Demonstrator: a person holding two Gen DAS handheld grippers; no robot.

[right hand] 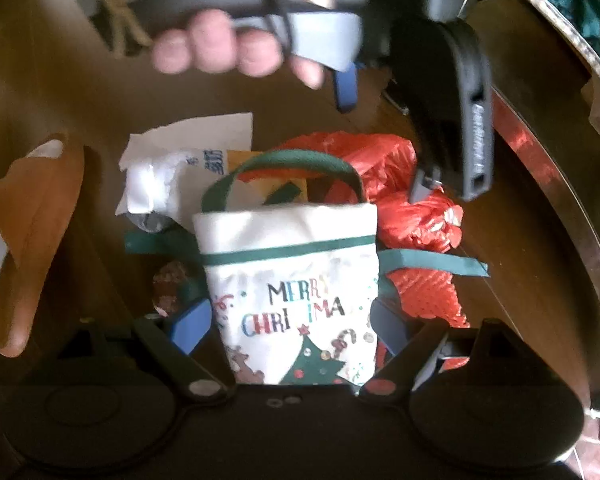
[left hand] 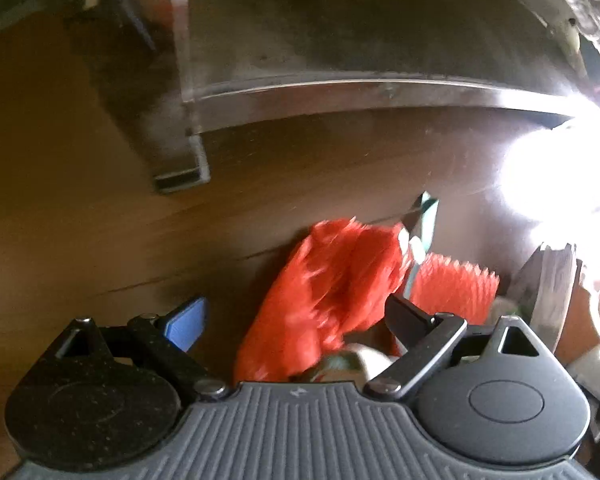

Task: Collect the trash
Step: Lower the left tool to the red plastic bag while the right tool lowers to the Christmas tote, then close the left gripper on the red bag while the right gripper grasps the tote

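Note:
A red crinkled wrapper (left hand: 332, 292) lies on the brown wooden floor between the wide-apart fingers of my left gripper (left hand: 296, 320), which is open above it. In the right wrist view my right gripper (right hand: 292, 324) is shut on a white "Merry Christmas" cloth bag (right hand: 292, 276) with green handles. The red wrapper (right hand: 404, 216) sits behind the bag on the right. The left gripper (right hand: 384, 136), held by a hand (right hand: 228, 48), hangs over the red wrapper. White crumpled paper (right hand: 172, 168) lies behind the bag on the left.
A metal-edged furniture base (left hand: 340, 92) stands on the floor beyond the wrapper. A curved metal rim (right hand: 556, 184) runs along the right. A brown paper bag (right hand: 36, 232) lies at left. Bright glare fills the right of the left wrist view (left hand: 572, 168).

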